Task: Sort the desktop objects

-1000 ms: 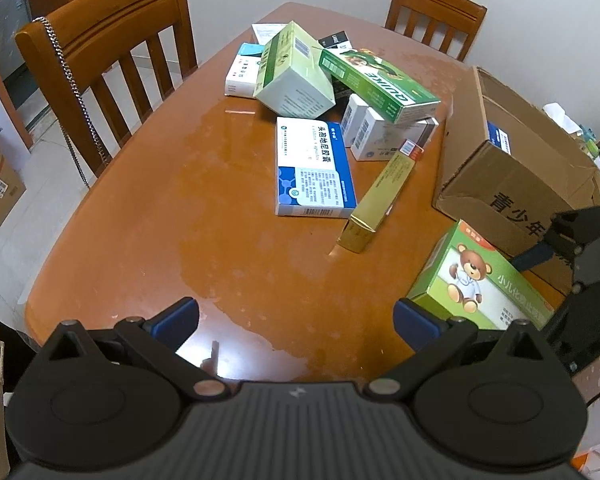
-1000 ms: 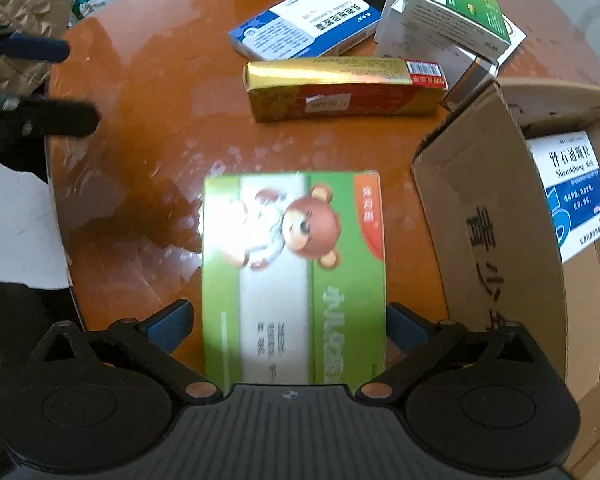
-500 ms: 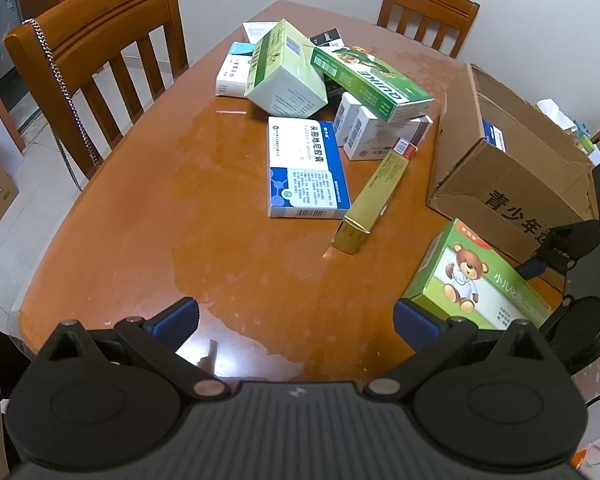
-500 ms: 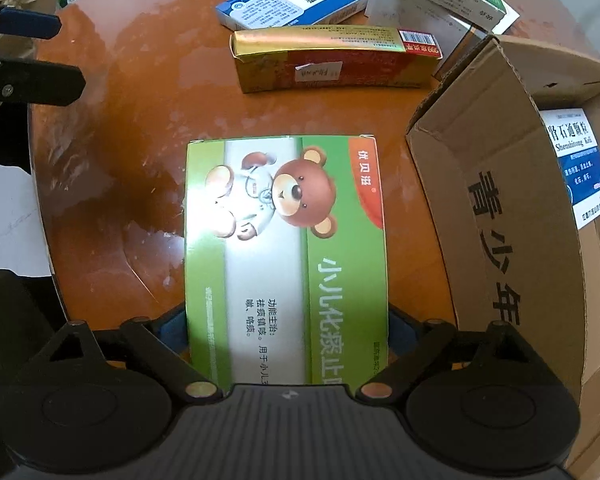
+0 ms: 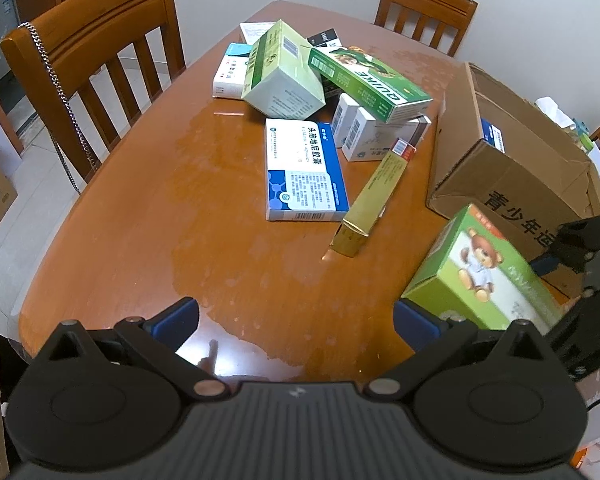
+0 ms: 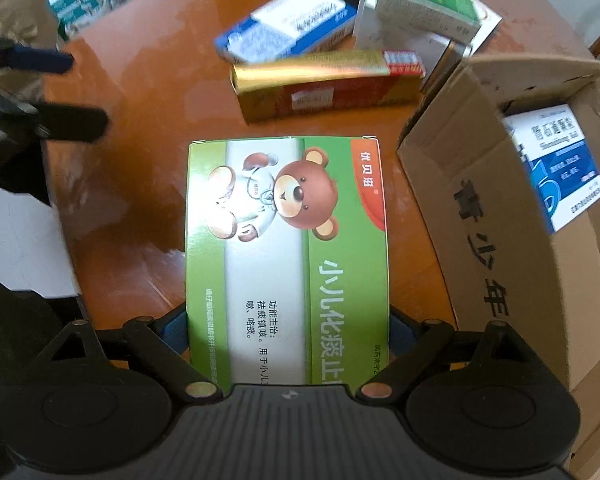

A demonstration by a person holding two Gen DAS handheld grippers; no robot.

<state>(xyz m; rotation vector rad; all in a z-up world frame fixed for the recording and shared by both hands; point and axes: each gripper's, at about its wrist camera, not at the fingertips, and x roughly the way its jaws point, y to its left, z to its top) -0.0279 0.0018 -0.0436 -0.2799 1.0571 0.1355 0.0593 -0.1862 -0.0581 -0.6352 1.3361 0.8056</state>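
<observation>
A green box with a cartoon bear sits between the fingers of my right gripper, which is shut on its two long sides. From the left wrist view the bear box hangs tilted just above the table, the right gripper's black fingers at its far side, beside the open cardboard carton. My left gripper stands open over the near table edge with nothing between its fingers. On the table lie a gold box, a blue-and-white box and a pile of boxes.
The carton holds a blue-and-white box. The wooden table has a glossy, wet-looking patch in the middle. Chairs stand at the left and at the far end. The gold box lies just beyond the bear box.
The right gripper's jaws came in onto the bear box's sides, and the box now looms larger and sits tilted off the table. The left gripper kept still.
</observation>
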